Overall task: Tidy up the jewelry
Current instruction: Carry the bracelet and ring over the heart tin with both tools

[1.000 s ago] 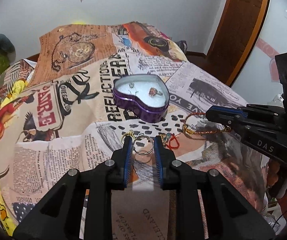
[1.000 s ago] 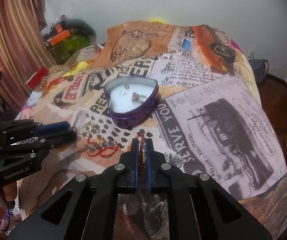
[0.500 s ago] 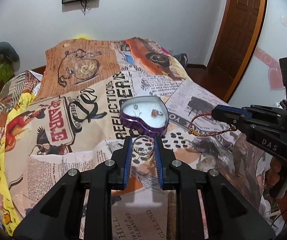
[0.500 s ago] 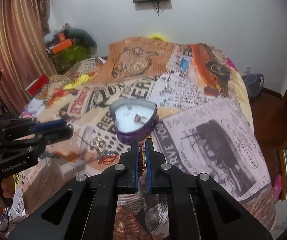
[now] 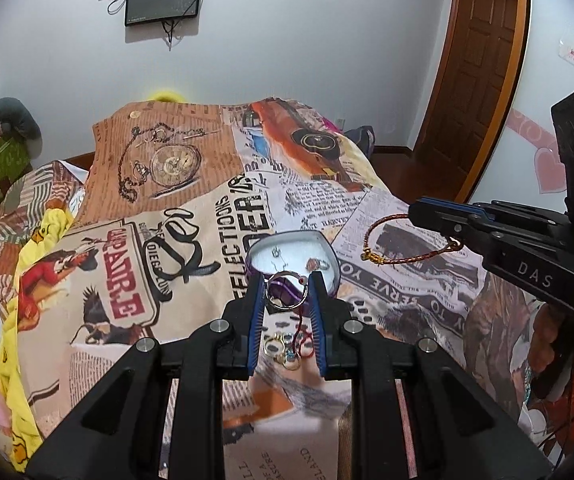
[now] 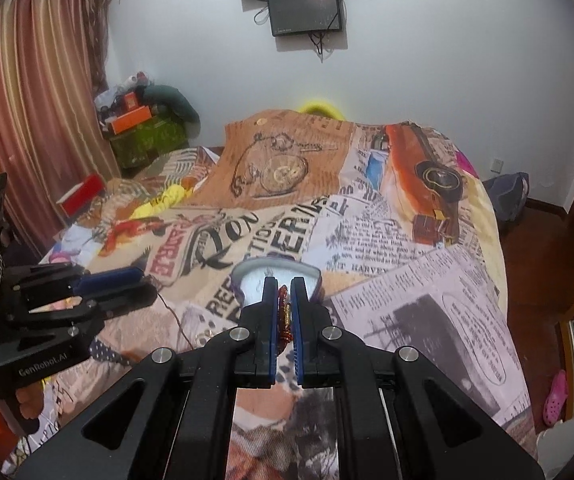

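Note:
My left gripper (image 5: 287, 280) is shut on a silver ring (image 5: 287, 290) with a thin red thread hanging from it, held above the bed in front of the purple heart-shaped tin (image 5: 293, 254). The tin holds a ring with a stone (image 5: 317, 265) and a small trinket. My right gripper (image 6: 285, 286) is shut on a red braided bracelet (image 6: 283, 316) with a gold clasp; the bracelet also shows in the left wrist view (image 5: 403, 240), raised right of the tin. The tin shows just beyond the right fingertips (image 6: 253, 276).
Several loose rings and a red cord (image 5: 287, 346) lie on the printed bedspread (image 5: 167, 240) below my left gripper. A door (image 5: 475, 60) stands at the right, boxes (image 6: 139, 128) and a curtain at the left, screens on the far wall.
Both grippers have risen off the bedspread with their pieces and drawn back; the ring and bracelet now hang in the air, and the tin looks smaller and farther.

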`<action>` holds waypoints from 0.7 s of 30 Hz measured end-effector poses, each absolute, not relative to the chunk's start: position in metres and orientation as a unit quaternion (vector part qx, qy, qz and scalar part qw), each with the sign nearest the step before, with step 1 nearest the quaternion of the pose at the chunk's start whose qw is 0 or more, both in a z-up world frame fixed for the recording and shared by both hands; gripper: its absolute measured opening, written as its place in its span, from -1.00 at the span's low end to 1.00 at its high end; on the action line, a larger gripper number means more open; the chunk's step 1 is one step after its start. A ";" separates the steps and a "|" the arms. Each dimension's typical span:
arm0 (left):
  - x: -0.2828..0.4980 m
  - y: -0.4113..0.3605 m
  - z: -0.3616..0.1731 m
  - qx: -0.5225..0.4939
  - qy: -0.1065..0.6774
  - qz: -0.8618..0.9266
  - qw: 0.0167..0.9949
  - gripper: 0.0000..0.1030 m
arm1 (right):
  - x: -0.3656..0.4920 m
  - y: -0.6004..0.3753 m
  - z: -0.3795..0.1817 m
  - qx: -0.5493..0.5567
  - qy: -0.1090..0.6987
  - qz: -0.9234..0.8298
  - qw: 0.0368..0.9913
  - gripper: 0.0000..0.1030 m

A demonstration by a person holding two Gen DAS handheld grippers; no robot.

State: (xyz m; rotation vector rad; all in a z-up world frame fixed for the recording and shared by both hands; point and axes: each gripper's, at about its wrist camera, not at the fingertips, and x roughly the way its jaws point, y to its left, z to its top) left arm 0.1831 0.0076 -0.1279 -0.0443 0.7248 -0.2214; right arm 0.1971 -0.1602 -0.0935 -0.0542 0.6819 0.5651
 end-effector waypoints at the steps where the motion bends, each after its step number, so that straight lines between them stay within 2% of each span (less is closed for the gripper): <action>1: 0.184 0.007 -0.128 -0.021 0.353 -0.108 0.929 -0.60 | 0.199 -0.159 -0.093 -0.025 0.328 0.274 0.904 -0.89; 12: 0.212 0.011 -0.134 -0.024 0.355 -0.099 0.929 -0.60 | 0.224 -0.141 -0.093 -0.013 0.322 0.289 0.902 -0.89; 21: 0.242 0.017 -0.150 -0.028 0.373 -0.092 0.923 -0.60 | 0.256 -0.122 -0.121 0.000 0.359 0.311 0.880 -0.89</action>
